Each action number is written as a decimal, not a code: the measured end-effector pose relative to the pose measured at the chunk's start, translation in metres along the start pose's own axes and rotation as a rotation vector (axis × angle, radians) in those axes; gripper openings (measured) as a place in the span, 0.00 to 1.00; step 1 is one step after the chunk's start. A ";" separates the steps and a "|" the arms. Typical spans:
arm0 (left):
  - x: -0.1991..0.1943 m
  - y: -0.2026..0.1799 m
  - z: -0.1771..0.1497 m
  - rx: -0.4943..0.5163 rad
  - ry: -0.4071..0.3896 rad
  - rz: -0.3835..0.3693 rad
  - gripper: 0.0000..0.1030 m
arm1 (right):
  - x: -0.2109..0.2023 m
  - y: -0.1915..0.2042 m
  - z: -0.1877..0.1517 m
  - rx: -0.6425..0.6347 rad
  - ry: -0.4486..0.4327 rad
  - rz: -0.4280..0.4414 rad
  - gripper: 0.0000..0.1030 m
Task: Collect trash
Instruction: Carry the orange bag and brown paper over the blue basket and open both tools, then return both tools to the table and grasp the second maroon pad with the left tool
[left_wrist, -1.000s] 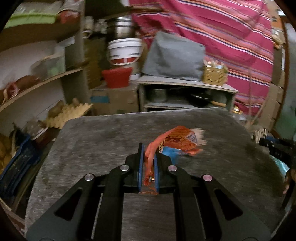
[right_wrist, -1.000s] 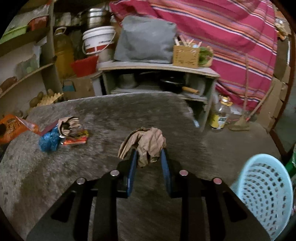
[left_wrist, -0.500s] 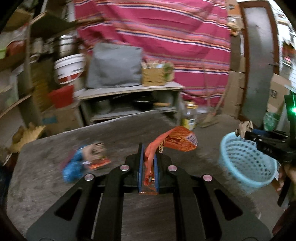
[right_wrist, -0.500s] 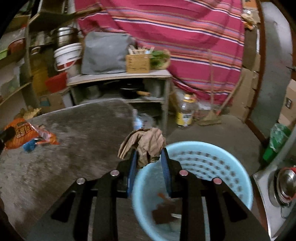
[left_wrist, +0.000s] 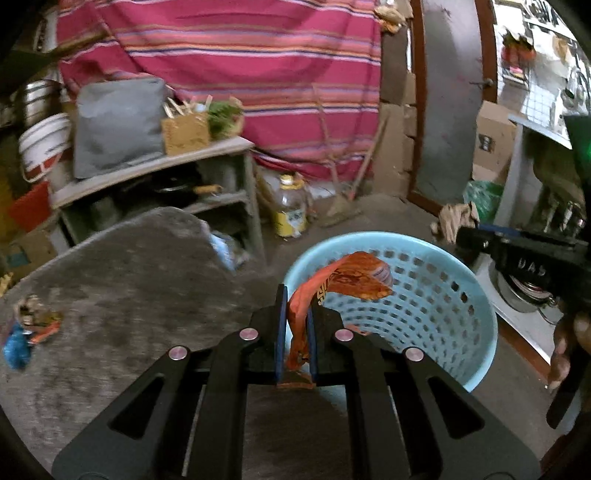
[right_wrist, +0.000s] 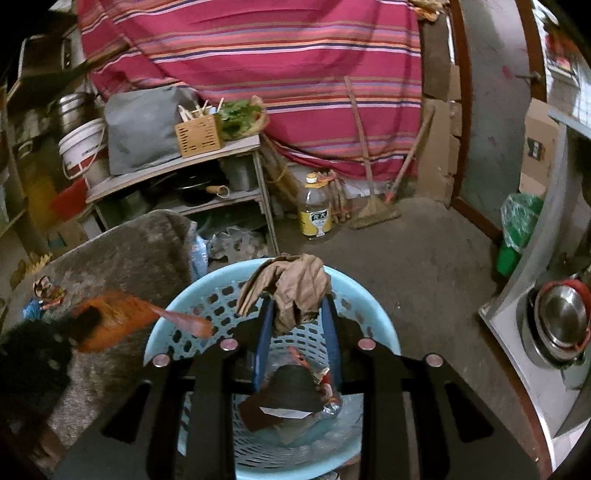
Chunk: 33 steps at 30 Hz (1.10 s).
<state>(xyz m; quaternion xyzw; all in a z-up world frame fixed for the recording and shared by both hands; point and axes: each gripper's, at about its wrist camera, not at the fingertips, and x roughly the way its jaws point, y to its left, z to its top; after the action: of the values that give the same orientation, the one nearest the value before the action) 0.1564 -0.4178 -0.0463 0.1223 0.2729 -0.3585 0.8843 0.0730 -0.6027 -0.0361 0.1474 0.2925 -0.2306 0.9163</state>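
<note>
My left gripper (left_wrist: 295, 317) is shut on an orange snack wrapper (left_wrist: 351, 277) and holds it at the near rim of a light blue perforated basket (left_wrist: 424, 295). My right gripper (right_wrist: 297, 314) is shut on crumpled brown paper (right_wrist: 295, 284) directly above the same basket (right_wrist: 192, 295), which has dark and shiny trash (right_wrist: 291, 395) at its bottom. The orange wrapper (right_wrist: 122, 317) also shows at the left of the right wrist view. More trash, blue and orange scraps (left_wrist: 26, 328), lies on the grey table (left_wrist: 129, 277).
A shelf unit (right_wrist: 177, 173) with pots, a grey cushion and a wicker box stands behind the table. An oil bottle (right_wrist: 317, 214) and a broom (right_wrist: 373, 210) are on the floor by the striped curtain. A steel pot (right_wrist: 561, 317) sits low on the right.
Both grippers have swung right from the table to the basket, each keeping its load. The right one now hangs over the basket's inside; the left has reached its rim.
</note>
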 end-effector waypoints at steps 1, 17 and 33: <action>0.006 -0.005 0.000 -0.001 0.009 -0.007 0.08 | 0.001 -0.002 0.000 0.008 0.000 0.003 0.26; 0.014 -0.004 0.010 -0.035 0.014 -0.005 0.66 | 0.017 -0.001 -0.004 0.025 0.035 0.013 0.27; -0.044 0.103 0.012 -0.157 -0.042 0.199 0.95 | 0.040 0.039 -0.005 0.006 0.097 -0.015 0.63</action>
<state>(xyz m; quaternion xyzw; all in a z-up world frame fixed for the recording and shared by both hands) 0.2074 -0.3241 -0.0093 0.0715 0.2680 -0.2488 0.9280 0.1190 -0.5812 -0.0588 0.1589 0.3369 -0.2309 0.8989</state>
